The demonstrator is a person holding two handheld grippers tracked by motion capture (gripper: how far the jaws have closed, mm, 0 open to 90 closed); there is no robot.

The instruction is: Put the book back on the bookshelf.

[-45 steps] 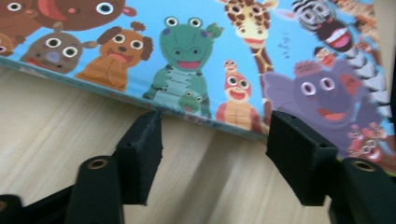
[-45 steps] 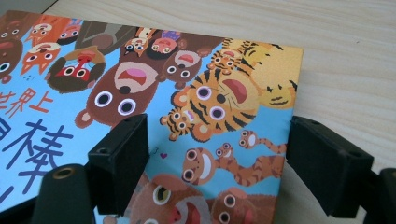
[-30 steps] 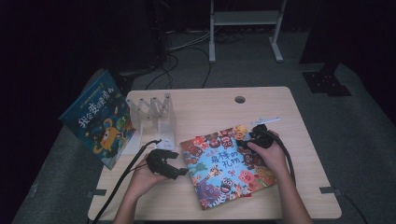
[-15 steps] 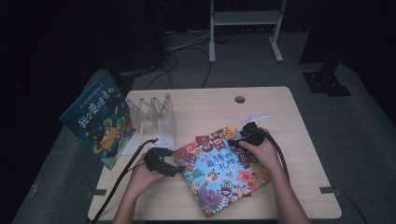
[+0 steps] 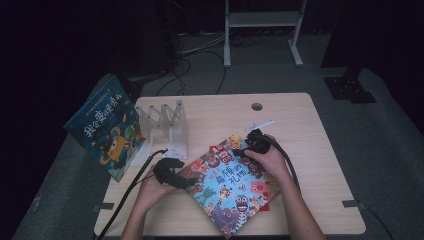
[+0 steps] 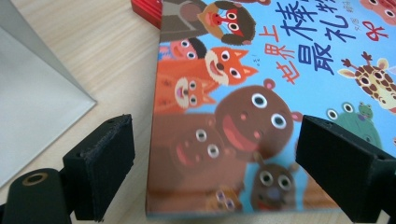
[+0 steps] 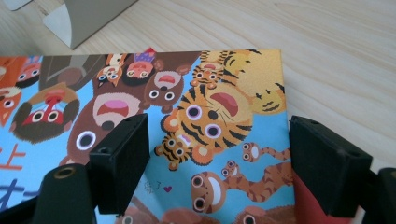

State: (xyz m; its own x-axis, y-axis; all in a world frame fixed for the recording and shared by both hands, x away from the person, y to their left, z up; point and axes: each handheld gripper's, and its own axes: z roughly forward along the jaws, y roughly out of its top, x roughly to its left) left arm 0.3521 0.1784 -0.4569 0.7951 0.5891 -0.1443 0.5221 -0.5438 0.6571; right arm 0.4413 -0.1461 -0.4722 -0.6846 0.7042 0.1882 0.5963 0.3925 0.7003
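A clear rack [image 5: 167,125] with upright dividers stands at the back left of the wooden surface [image 5: 300,130]; its slots hold nothing that can be made out. A blue picture book [image 5: 105,127] leans tilted off the left edge of the surface, just beside the rack. The task's thing, a picture book with animal faces [image 5: 232,182], lies flat on the surface near the front, turned at an angle, with a red book [image 6: 147,11] under it that peeks out past its edges.

The left gripper [image 5: 172,175] sits at the near left corner of the animal book, held low by the left hand [image 5: 150,187], whose forearm comes in from the bottom edge. In the left gripper view its fingers [image 6: 100,165] stand wide, one over the bare wood beside the book's edge and the other over the cover, with the corner of the book between them and neither pressing on it; they have just been opening.

The right gripper [image 5: 252,145] rests at the far corner of the same book, with the right hand [image 5: 267,157] laid over the cover behind it. In the right gripper view its fingers [image 7: 121,161] are set apart above the cover, one over the brown animal faces and one at the book's right edge, and I cannot tell whether they grip anything
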